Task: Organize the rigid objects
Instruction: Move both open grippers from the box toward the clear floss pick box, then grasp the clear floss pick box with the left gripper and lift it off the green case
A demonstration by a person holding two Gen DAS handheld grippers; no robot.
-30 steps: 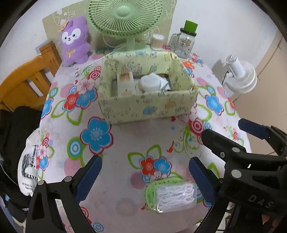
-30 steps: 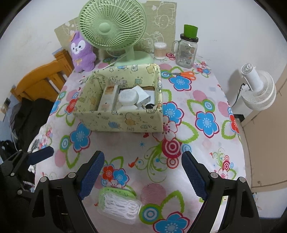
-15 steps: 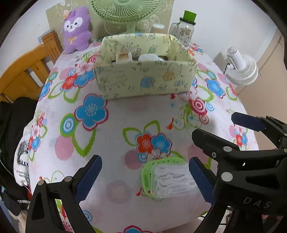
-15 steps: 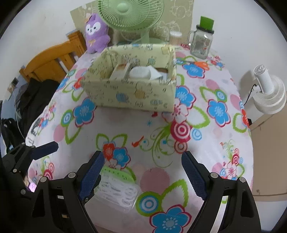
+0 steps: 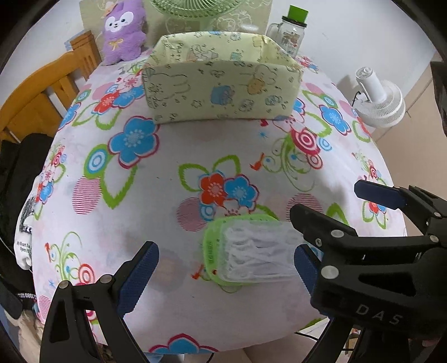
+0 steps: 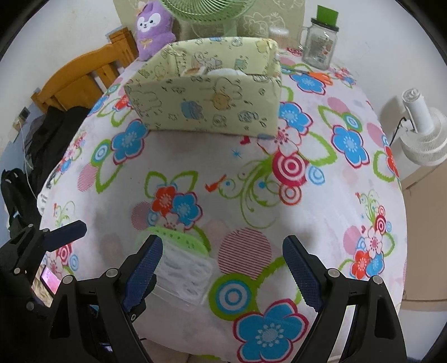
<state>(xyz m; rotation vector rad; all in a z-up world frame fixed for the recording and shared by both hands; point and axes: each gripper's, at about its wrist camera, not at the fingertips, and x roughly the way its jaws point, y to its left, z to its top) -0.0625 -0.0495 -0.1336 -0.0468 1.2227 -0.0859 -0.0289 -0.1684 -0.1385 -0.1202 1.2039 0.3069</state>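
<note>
A clear plastic case with a green base (image 5: 248, 255), full of white floss picks, lies flat near the table's front edge. It also shows in the right wrist view (image 6: 185, 268). My left gripper (image 5: 226, 275) is open and low, with the case between its fingers, nearer the right one. My right gripper (image 6: 223, 275) is open, its left finger (image 6: 144, 269) over the case's left end. It appears in the left wrist view (image 5: 335, 212), crossing the case's right end. A pale green printed storage box (image 5: 220, 92) holding several items stands at mid table.
A green fan (image 6: 208, 11), a purple plush toy (image 5: 123, 30), a green-lidded glass jar (image 6: 321, 39) and orange scissors (image 6: 315, 75) are behind the box. A wooden chair (image 5: 42, 92) stands left, a white floor fan (image 6: 424, 134) right. The flowered tablecloth (image 5: 167, 178) drops off close in front.
Both grippers have moved down and closer to the table's front edge, so the floss pick case now lies between the left gripper's fingers. Both stay open. The box looks farther and lower.
</note>
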